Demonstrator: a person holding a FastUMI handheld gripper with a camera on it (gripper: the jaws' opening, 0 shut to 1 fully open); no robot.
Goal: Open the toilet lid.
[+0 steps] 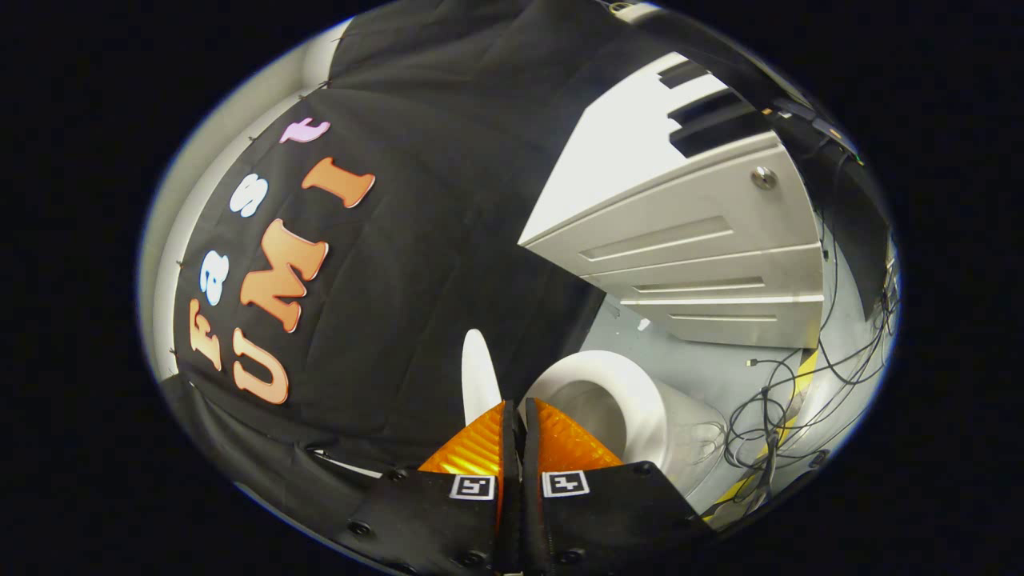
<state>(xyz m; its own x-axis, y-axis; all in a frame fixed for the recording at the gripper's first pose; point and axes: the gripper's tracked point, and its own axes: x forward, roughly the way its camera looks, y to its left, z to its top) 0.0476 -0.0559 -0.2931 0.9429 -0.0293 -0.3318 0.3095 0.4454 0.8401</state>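
The white toilet lid (pixel 478 372) stands raised, seen edge-on just beyond my left fingertip. Beside it the seat ring (pixel 632 400) and the open bowl (pixel 588 404) lie just ahead of my right fingertip. My gripper (pixel 517 408) is shut, its two fingers pressed together with nothing visible between them. The fingertips hide the part where lid and seat meet, so I cannot tell whether they touch the lid.
A white cabinet (pixel 704 256) with several drawers stands beyond the toilet. Loose black cables (pixel 780 412) and a yellow strip (pixel 804 372) lie on the grey floor (pixel 704 364) past the bowl. The black booth cloth (pixel 416 264) hangs close behind the lid.
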